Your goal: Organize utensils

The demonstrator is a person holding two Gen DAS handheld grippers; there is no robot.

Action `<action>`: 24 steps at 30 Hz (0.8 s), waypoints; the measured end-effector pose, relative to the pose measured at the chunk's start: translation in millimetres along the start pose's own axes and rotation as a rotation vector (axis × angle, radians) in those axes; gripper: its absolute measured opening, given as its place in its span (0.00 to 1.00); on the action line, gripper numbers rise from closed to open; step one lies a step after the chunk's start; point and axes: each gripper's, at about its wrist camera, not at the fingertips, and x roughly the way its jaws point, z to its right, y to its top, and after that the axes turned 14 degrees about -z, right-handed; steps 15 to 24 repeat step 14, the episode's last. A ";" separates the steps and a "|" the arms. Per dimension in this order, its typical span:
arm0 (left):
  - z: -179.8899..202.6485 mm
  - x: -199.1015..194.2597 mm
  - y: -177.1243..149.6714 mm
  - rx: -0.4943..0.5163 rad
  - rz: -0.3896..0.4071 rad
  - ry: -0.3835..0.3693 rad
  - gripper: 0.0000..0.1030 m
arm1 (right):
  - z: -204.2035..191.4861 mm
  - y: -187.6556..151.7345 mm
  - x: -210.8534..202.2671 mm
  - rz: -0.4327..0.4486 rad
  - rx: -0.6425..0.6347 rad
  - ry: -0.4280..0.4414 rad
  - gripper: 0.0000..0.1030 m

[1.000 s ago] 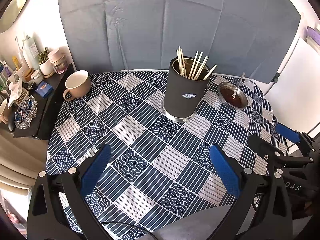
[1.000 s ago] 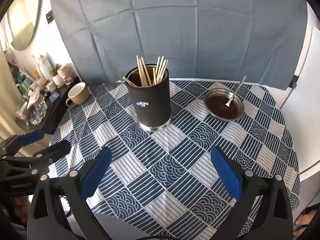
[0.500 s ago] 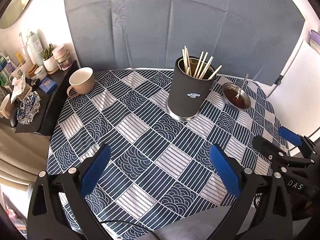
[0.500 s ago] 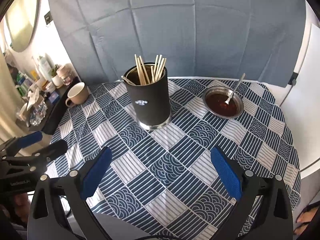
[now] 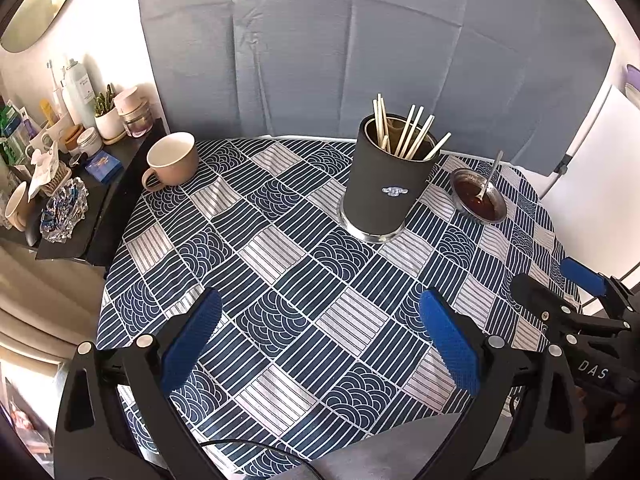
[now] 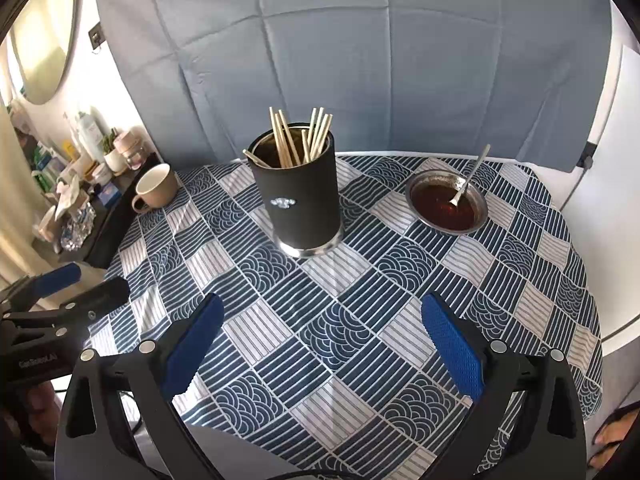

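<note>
A black cylindrical holder (image 5: 382, 190) (image 6: 298, 200) stands mid-table with several wooden chopsticks (image 5: 404, 132) (image 6: 300, 136) upright in it. A metal spoon (image 5: 489, 178) (image 6: 468, 178) rests in a small metal bowl of dark sauce (image 5: 478, 196) (image 6: 446, 202) to its right. My left gripper (image 5: 320, 336) is open and empty above the table's near edge. My right gripper (image 6: 322, 340) is open and empty, also near the front edge. Each gripper shows in the other's view, the right one (image 5: 560, 288) and the left one (image 6: 76, 288).
A beige mug (image 5: 172, 160) (image 6: 154, 188) sits at the table's far left. The blue patterned tablecloth (image 5: 280, 280) (image 6: 360, 300) covers the round table. A dark side shelf (image 5: 100, 200) with bottles, jars and clutter stands to the left. A grey-blue backdrop hangs behind.
Both grippers have drawn back and risen slightly, so the holder and bowl look a little farther off. Both stay open and empty.
</note>
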 end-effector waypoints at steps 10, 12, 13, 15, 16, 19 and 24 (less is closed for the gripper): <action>-5.8 -0.2 0.2 -0.028 -0.007 0.011 0.94 | 3.4 1.7 -1.5 0.001 0.007 -0.006 0.92; -6.8 -1.4 -0.3 -0.032 -0.003 0.008 0.94 | 4.5 1.4 -1.6 0.001 0.009 -0.008 0.92; -6.1 -1.7 -0.2 -0.028 -0.003 0.009 0.94 | 4.9 1.8 -1.4 0.001 0.010 -0.007 0.92; -5.4 -1.7 -0.1 -0.022 -0.004 0.010 0.94 | 4.8 1.7 -1.5 0.000 0.008 -0.006 0.92; -5.4 -1.7 -0.1 -0.022 -0.004 0.010 0.94 | 4.8 1.7 -1.5 0.000 0.008 -0.006 0.92; -5.4 -1.7 -0.1 -0.022 -0.004 0.010 0.94 | 4.8 1.7 -1.5 0.000 0.008 -0.006 0.92; -5.4 -1.7 -0.1 -0.022 -0.004 0.010 0.94 | 4.8 1.7 -1.5 0.000 0.008 -0.006 0.92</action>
